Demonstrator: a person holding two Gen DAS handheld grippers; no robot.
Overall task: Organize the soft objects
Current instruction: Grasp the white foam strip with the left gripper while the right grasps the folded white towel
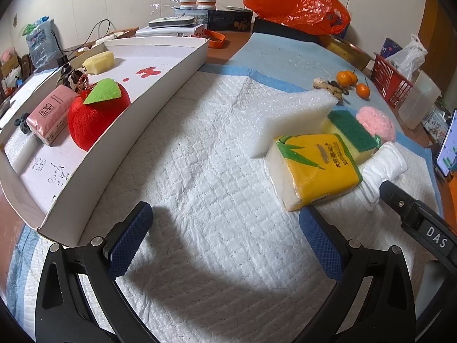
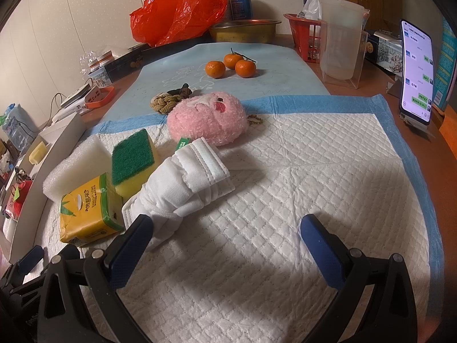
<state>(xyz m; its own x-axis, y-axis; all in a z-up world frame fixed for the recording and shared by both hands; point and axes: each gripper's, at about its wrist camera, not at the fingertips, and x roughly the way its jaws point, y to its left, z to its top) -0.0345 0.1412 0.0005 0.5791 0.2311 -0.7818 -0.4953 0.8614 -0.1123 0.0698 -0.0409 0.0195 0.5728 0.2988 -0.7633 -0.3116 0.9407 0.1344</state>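
A white cardboard tray [image 1: 160, 91] at the left holds a red plush apple [image 1: 94, 117], a pink tissue pack [image 1: 50, 114] and a pale yellow sponge [image 1: 98, 61]. On the quilted pad lie a yellow tissue pack [image 1: 314, 168] [image 2: 85, 211], a white foam block [image 1: 288, 114] [image 2: 77, 168], a green-and-yellow sponge [image 1: 352, 131] [image 2: 132, 160], a rolled white cloth [image 1: 382, 171] [image 2: 182, 183] and a pink plush toy [image 1: 375, 123] [image 2: 208, 117]. My left gripper [image 1: 225, 225] is open, its right finger near the yellow pack. My right gripper [image 2: 228, 234] is open, its left finger beside the cloth.
Three tangerines [image 2: 231, 64], a knotted rope toy [image 2: 165, 101], an orange plastic bag [image 2: 177, 8], a metal bowl [image 2: 245, 30], a red basket [image 2: 307, 37], a clear jug [image 2: 340, 37] and a propped phone [image 2: 415, 71] stand toward the back and right. The right tool's body [image 1: 420, 220] lies beside the left gripper.
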